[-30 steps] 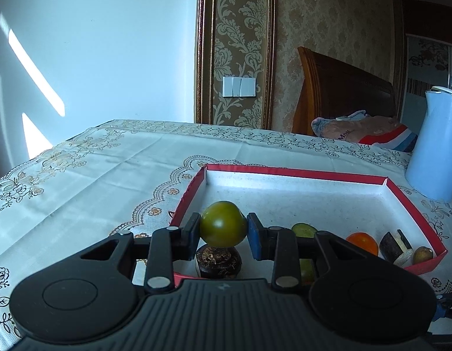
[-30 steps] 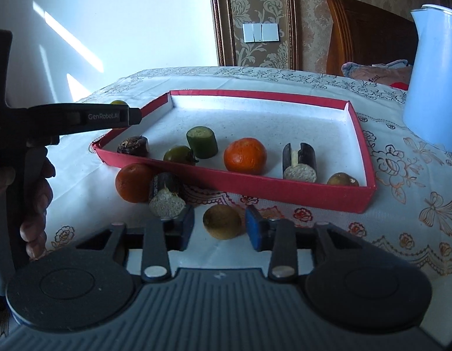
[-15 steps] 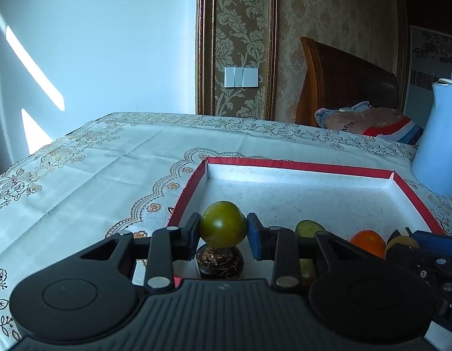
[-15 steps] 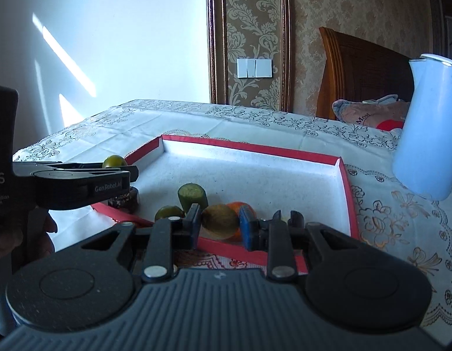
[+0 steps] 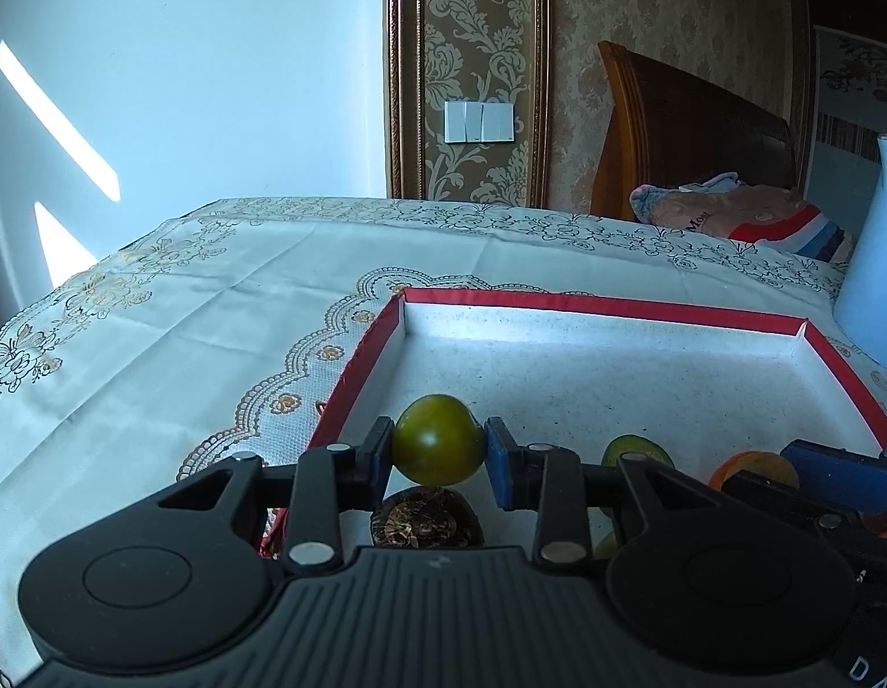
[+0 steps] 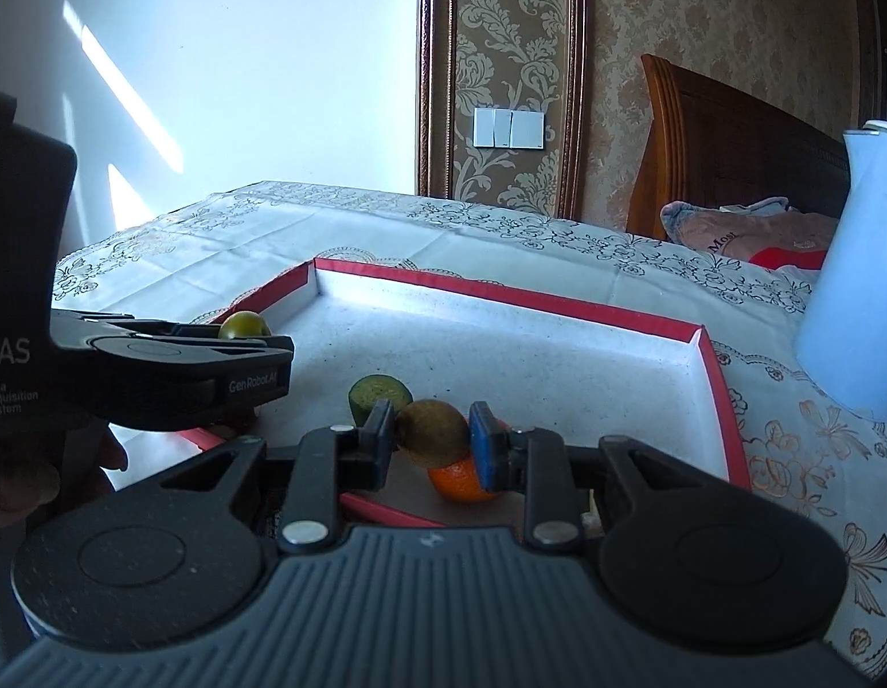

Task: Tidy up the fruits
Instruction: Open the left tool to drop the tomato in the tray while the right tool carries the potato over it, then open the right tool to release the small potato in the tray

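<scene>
While the left claw [image 5: 437,456] is clamped on a round green fruit [image 5: 437,438], that fruit hangs squarely between its two pads, above the near left corner of the red-rimmed tray [image 5: 604,307]. Just below it a dark brown fruit [image 5: 426,524] lies on the tray floor, not touching the pads. A cut green piece [image 5: 635,450] lies in the tray to the right, beyond the left claw's right finger.

The right claw [image 6: 433,438] is closed tight on a brownish kiwi-like fruit [image 6: 433,433], pinched between its pads over the near edge of the tray. An orange [image 6: 460,479] lies just beneath and behind that fruit, inside the tray. Both claws are side by side over the tray, which sits on the desk [image 5: 214,309] covered by a patterned cloth, with a pale blue jug [image 6: 850,309] standing beside the tray's right rim.
</scene>
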A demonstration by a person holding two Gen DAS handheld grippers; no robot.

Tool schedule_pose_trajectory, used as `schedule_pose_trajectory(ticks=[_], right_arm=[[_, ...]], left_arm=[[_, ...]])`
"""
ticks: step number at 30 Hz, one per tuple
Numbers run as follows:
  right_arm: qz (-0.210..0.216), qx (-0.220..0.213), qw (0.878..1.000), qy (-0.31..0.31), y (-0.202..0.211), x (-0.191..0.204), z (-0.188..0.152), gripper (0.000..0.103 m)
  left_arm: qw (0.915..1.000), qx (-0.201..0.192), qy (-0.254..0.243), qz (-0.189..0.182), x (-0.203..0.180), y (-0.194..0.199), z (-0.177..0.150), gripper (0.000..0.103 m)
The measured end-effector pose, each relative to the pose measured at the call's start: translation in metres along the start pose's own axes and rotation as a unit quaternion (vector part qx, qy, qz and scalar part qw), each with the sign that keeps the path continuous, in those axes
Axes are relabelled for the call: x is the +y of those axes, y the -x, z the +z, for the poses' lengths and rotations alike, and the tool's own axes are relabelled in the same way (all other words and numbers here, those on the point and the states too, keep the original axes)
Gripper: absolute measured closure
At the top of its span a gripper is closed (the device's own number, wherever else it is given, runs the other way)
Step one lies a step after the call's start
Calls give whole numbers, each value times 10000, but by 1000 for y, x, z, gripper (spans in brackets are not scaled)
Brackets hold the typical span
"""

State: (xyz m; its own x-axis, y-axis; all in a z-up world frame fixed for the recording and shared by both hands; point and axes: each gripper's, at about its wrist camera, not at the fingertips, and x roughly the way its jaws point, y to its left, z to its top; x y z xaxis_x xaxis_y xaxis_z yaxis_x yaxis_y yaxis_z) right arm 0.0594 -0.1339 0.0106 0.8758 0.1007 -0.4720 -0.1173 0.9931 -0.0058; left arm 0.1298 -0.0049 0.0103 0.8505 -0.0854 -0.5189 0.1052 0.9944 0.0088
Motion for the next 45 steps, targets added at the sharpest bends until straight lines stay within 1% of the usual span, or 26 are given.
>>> schedule_pose_trajectory(ticks=[7,16,31,33,35,37,39,40,41,45], right_arm=[[96,-45,9999,-59,-2,-1,-1,76],[110,-18,9999,-68,-8,-1,-5,76],[62,-97,9999,8,-9,1,-10,76],[58,-96,9999,12,-9,1,-10,76],[34,-122,9999,-5,-8,1,-11,75],[18,-135,9999,-15,-7,1,-11,73],[26,-142,9999,-28,-7,1,-11,72],[14,-155,9999,-30,-7,1,-11,69],[-2,-158,9999,-28,-7,0,-11,68],[12,-146,9999,-58,-6,-1,-11,68]], left_arm=[[10000,-16,2,-14,0,-2,-1,70],[10000,-24,-2,-28,0,-3,-2,70],[9999,-43,63,-77,3,0,-3,70],[10000,-57,45,-60,3,0,-3,62],[9999,-100,48,-31,3,2,-3,48],[9998,-191,95,-33,3,5,-2,40],[9997,-237,78,-34,3,7,-2,40],[9997,-241,41,-23,2,7,-2,40],[9997,-235,12,-17,1,7,-3,40],[9997,-223,19,-23,2,7,-2,40]])
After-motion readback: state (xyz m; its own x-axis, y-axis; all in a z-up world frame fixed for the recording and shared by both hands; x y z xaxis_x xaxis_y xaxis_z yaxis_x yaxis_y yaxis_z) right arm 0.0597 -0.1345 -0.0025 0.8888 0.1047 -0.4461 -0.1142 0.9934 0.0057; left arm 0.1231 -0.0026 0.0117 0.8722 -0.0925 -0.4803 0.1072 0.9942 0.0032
